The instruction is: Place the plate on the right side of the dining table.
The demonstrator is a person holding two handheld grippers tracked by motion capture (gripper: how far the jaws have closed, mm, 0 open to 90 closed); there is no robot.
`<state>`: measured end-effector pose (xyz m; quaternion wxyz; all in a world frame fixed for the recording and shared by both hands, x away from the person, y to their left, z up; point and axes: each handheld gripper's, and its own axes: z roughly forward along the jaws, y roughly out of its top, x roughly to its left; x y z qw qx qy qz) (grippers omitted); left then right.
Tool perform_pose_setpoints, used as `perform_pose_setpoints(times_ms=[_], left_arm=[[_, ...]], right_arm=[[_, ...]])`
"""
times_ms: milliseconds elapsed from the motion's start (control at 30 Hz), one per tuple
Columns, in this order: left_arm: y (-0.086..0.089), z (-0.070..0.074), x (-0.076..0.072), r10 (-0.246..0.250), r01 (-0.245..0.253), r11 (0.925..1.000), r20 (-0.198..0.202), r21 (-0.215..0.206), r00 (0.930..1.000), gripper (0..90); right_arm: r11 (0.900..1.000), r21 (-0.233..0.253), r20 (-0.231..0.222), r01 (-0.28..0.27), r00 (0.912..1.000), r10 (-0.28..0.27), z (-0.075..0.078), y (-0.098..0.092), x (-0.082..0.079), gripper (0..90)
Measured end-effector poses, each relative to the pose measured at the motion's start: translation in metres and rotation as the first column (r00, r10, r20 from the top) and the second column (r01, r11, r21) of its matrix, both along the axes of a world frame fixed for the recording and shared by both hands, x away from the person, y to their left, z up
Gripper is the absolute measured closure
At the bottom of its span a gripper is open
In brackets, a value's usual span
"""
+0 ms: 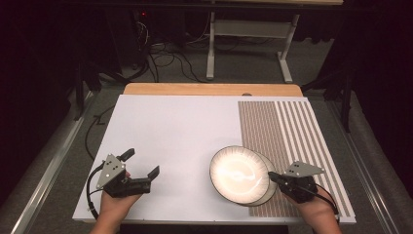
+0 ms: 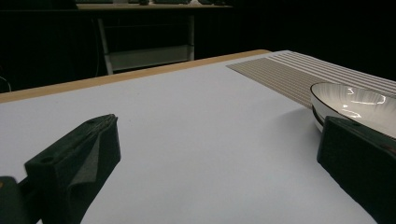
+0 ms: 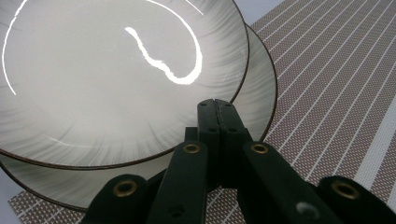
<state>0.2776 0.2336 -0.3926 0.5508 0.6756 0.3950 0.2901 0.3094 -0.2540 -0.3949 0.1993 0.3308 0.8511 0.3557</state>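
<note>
— So, where do the bowls sit?

— Two shallow white bowls with dark rims, one nested in the other and slid a little off centre. The upper bowl (image 1: 238, 173) rests inside the lower bowl (image 1: 269, 192), whose rim peeks out on the right and near side. Together they lie at the near right of the white board (image 1: 170, 131), straddling the edge of the brown striped mat (image 1: 292, 131).

— And the right gripper?

— The right gripper (image 1: 271, 176) is at the bowls' right rim. In the right gripper view its jaws are pressed together with no gap between them, tips (image 3: 215, 103) over the rim of the lower bowl (image 3: 254, 98), just at the edge of the upper bowl (image 3: 116, 79). Whether a rim is pinched between them, I cannot tell.

— The left one?

— The left gripper (image 1: 142, 163) is well apart from the bowls, at the near left of the board, jaws spread wide with nothing between them. In its own view the bowls (image 2: 355, 105) show at the far right, behind the right-hand jaw.

— Anything beyond?

— A wooden table edge (image 1: 214, 89) shows past the board, then a dark floor with cables (image 1: 165, 58) and a metal table frame (image 1: 248, 34).
</note>
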Motion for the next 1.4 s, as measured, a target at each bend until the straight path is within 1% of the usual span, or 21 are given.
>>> perform_pose_setpoints(times_ms=[133, 200, 233, 433, 733, 900, 967, 1133, 1233, 1267, 1400], left_arm=[[-0.001, 0.0, 0.0, -0.003, 0.003, 1.0, -0.005, 0.007, 1.0, 0.1], [-0.001, 0.0, 0.0, -0.003, 0.003, 1.0, -0.003, 0.001, 1.0, 0.1], [-0.001, 0.001, -0.001, -0.002, 0.002, 1.0, -0.001, 0.0, 1.0, 0.1], [0.0, 0.001, -0.001, 0.003, -0.003, 1.0, -0.002, -0.002, 1.0, 0.1], [-0.002, 0.0, 0.0, 0.001, -0.001, 1.0, -0.008, -0.006, 1.0, 0.1], [-0.003, 0.0, -0.001, -0.009, 0.009, 0.9999, -0.006, 0.005, 0.9999, 0.1], [-0.003, 0.0, -0.001, -0.009, 0.009, 0.9999, -0.006, 0.004, 0.9999, 0.1], [-0.002, 0.001, -0.001, -0.006, 0.006, 1.0, -0.005, -0.005, 1.0, 0.1], [-0.002, 0.001, -0.001, -0.007, 0.007, 1.0, 0.0, -0.005, 1.0, 0.1], [-0.002, 0.001, -0.001, -0.008, 0.008, 1.0, -0.002, -0.003, 1.0, 0.1], [-0.002, 0.002, -0.002, -0.008, 0.008, 1.0, -0.001, -0.003, 1.0, 0.1]], right_arm=[[1.0, 0.001, -0.003, 0.003, 1.0, -0.003, 0.0, 0.0, 0.0, 90.0], [1.0, -0.001, -0.002, 0.003, 1.0, -0.003, 0.0, 0.0, 0.0, 90.0], [1.0, -0.009, 0.002, -0.004, 1.0, 0.004, 0.001, 0.0, 0.0, 90.0], [1.0, -0.008, -0.005, -0.001, 1.0, 0.001, 0.001, 0.001, -0.001, 90.0], [1.0, -0.009, -0.001, -0.006, 1.0, 0.006, 0.001, 0.002, -0.001, 90.0], [1.0, -0.006, -0.001, -0.006, 1.0, 0.006, 0.001, 0.002, -0.001, 90.0], [1.0, -0.01, 0.002, -0.002, 1.0, 0.002, 0.002, 0.002, -0.001, 90.0], [1.0, -0.001, -0.001, -0.003, 1.0, 0.003, 0.002, 0.002, -0.001, 90.0], [1.0, -0.007, -0.007, -0.012, 0.9999, 0.012, 0.001, 0.004, -0.001, 90.0], [1.0, -0.007, -0.01, -0.023, 0.9997, 0.023, 0.0, 0.005, -0.001, 90.0], [0.999, -0.011, -0.003, -0.036, 0.9993, 0.036, 0.001, 0.011, -0.002, 90.0]])
